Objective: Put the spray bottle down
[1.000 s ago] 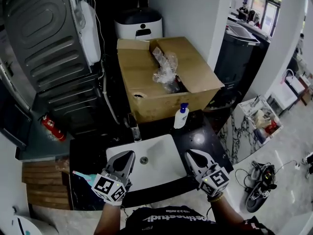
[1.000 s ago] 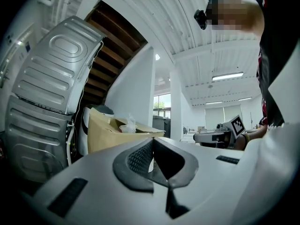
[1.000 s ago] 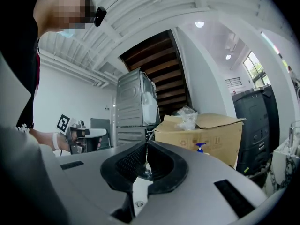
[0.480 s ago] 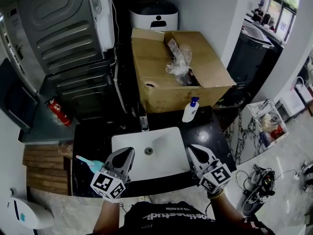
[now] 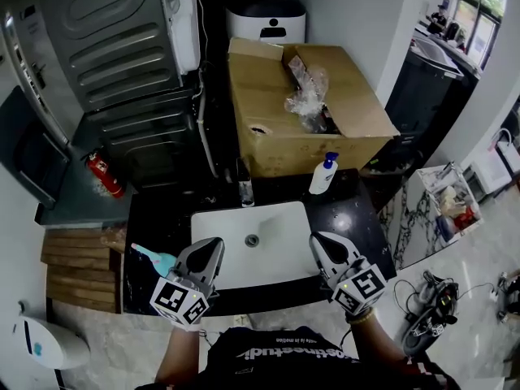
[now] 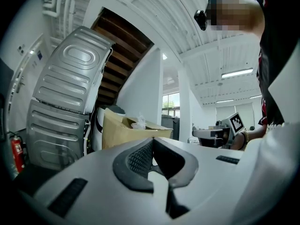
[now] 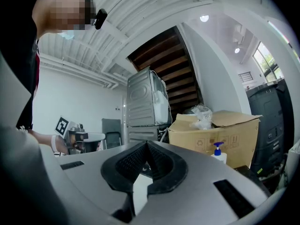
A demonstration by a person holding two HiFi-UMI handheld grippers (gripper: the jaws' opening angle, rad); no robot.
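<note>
A white bottle with a blue spray head (image 5: 322, 175) stands upright on the black counter (image 5: 361, 222), behind the white sink's (image 5: 276, 254) right corner and in front of the cardboard box. It also shows in the right gripper view, as the bottle (image 7: 216, 153) right of the jaws. My left gripper (image 5: 213, 247) hangs over the sink's front left corner, shut and empty. At the front right corner my right gripper (image 5: 318, 240) is likewise shut on nothing. In both gripper views, left gripper (image 6: 153, 139) and right gripper (image 7: 146, 143), the pads meet at the tips.
A large open cardboard box (image 5: 309, 112) holding crumpled plastic stands behind the counter. The tap (image 5: 245, 190) rises at the sink's back left. A teal object (image 5: 153, 258) lies on the counter's left. A grey machine (image 5: 106, 47) and a red fire extinguisher (image 5: 106, 175) are at left.
Both grippers have drawn back a little toward the sink's front edge, still shut and empty. The head view has shifted, so the counter and box sit further right and lower.
</note>
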